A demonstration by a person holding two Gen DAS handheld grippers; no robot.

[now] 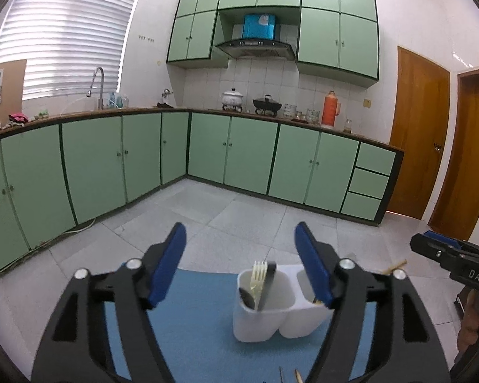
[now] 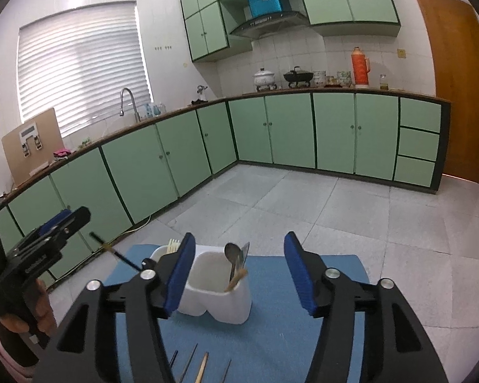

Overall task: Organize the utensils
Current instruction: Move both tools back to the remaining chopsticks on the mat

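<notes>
A white two-compartment utensil holder [image 1: 262, 316] [image 2: 220, 300] stands on a blue mat [image 1: 194, 319] [image 2: 271, 325]. In the left wrist view its near compartment holds a cream fork [image 1: 259, 274] and dark-handled pieces. In the right wrist view its near compartment holds a metal spoon [image 2: 231, 252] and a wooden handle [image 2: 238, 279]. My left gripper [image 1: 239, 236] is open in front of the holder with nothing between its blue pads. My right gripper [image 2: 239, 242] is open too, framing the holder without touching it. A dark chopstick [image 2: 115, 252] leans out of the holder's far side.
Several thin utensils [image 2: 201, 367] lie on the mat's near edge. A hand [image 2: 32, 312] holds the left gripper [image 2: 64, 223] at the left of the right wrist view. Green cabinets [image 1: 207, 150] line the far walls, with tiled floor [image 2: 335, 210] beyond the mat.
</notes>
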